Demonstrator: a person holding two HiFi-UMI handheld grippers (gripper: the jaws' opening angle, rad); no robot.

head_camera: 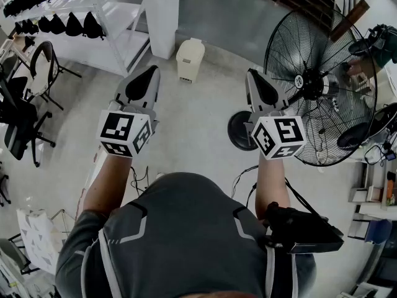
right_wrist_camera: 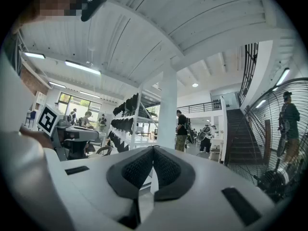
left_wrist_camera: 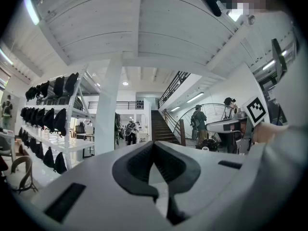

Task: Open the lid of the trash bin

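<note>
The pale floor (head_camera: 198, 123) is seen from above in the head view only; a staircase (left_wrist_camera: 161, 129) and standing people (right_wrist_camera: 182, 129) are shown in the gripper views alone. A large round fan (head_camera: 322, 73) stands at the right, just beside the right hand-held gripper (head_camera: 251, 73); a shelf rack (head_camera: 93, 17) hung with dark items is seen at the upper left, and a white pillar (head_camera: 161, 11) rises beside it. The cream trash bin (head_camera: 190, 59) is set on the floor just beside the pillar, its lid (head_camera: 191, 46) down; bare floor lies between it and both tools, well apart from them. The left hand-held gripper (head_camera: 151, 70) is held level, jaw tips pressed together on nothing; the right one is closed likewise.
</note>
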